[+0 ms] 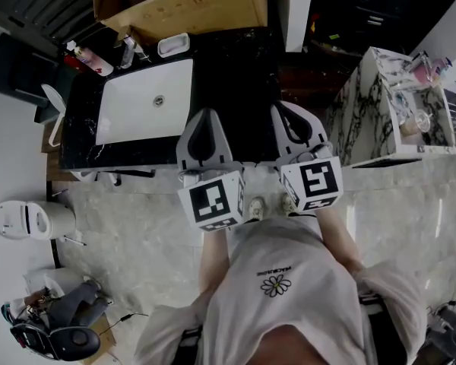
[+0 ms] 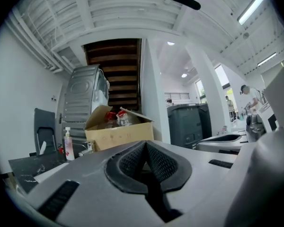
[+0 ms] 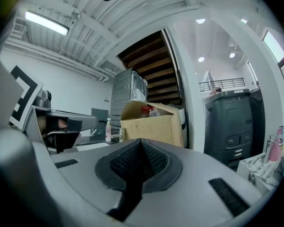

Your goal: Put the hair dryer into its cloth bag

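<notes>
While my left claw (image 2: 145, 144) and right claw (image 3: 140, 142) are both pinched shut on nothing above the black counter (image 1: 235, 90), I see neither hair dryer nor cloth bag anywhere (only a white sink (image 1: 137, 120) there), so I can't judge what's done or left.

white basin (image 1: 140, 105), black counter (image 1: 235, 74) with white veining, tan cardboard box (image 1: 190, 6), pale marbled floor (image 1: 152, 219).

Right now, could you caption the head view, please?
Left gripper and right gripper, jaws shut, empty, facing white rectangular sink.
</notes>
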`<move>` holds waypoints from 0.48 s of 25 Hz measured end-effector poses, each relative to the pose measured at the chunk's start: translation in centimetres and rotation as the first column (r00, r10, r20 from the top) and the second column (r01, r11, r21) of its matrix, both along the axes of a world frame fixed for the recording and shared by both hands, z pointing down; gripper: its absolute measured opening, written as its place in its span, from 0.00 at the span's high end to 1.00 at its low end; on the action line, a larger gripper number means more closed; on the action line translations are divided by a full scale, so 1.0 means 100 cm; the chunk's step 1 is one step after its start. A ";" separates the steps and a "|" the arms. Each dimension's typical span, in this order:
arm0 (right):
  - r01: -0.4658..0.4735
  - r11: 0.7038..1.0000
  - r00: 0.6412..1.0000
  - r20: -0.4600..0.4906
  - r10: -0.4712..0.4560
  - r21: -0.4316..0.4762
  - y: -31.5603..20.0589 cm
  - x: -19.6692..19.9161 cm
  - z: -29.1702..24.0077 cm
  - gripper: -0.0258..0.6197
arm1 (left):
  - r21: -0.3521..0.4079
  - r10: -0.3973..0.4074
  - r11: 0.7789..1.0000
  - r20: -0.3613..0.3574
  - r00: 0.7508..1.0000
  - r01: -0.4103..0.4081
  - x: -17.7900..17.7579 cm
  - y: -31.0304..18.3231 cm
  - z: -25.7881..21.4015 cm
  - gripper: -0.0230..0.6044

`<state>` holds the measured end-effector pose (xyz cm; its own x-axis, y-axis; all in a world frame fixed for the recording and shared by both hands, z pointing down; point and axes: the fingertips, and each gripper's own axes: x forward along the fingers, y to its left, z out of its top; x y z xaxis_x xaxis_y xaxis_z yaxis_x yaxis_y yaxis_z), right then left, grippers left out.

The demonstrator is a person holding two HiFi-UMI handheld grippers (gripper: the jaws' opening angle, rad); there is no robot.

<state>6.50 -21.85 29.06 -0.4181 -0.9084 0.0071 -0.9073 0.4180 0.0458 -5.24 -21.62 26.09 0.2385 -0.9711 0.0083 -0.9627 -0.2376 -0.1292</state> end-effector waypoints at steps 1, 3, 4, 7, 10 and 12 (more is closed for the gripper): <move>-0.003 1.000 1.000 0.000 0.003 0.000 0.000 0.001 0.000 0.94 | -0.004 0.002 1.000 0.001 1.000 -0.002 0.001 -0.001 0.000 0.94; -0.011 1.000 1.000 0.007 0.011 0.001 0.000 0.003 -0.003 0.94 | -0.011 0.004 1.000 0.001 1.000 -0.004 0.001 -0.002 0.001 0.94; -0.014 1.000 1.000 0.009 0.014 0.005 0.000 0.003 -0.004 0.94 | -0.015 0.004 1.000 -0.002 1.000 -0.004 0.001 -0.003 0.002 0.94; -0.018 1.000 1.000 0.006 0.018 0.015 0.001 0.004 -0.006 0.94 | -0.028 0.000 1.000 -0.001 1.000 0.000 -0.001 -0.001 0.006 0.94; -0.028 1.000 1.000 0.005 0.028 0.012 0.002 0.007 -0.007 0.94 | -0.036 -0.003 0.999 0.000 1.000 0.003 -0.003 -0.001 0.007 0.94; -0.031 0.999 1.000 0.004 0.031 0.013 0.001 0.007 -0.008 0.94 | -0.036 -0.007 0.999 -0.005 1.000 0.006 -0.005 -0.001 0.007 0.94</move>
<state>7.22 -21.72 28.31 -0.3899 -0.9208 -0.0063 -0.9199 0.3892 0.0480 -5.77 -21.74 26.80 0.2323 -0.9717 0.0419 -0.9650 -0.2357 -0.1153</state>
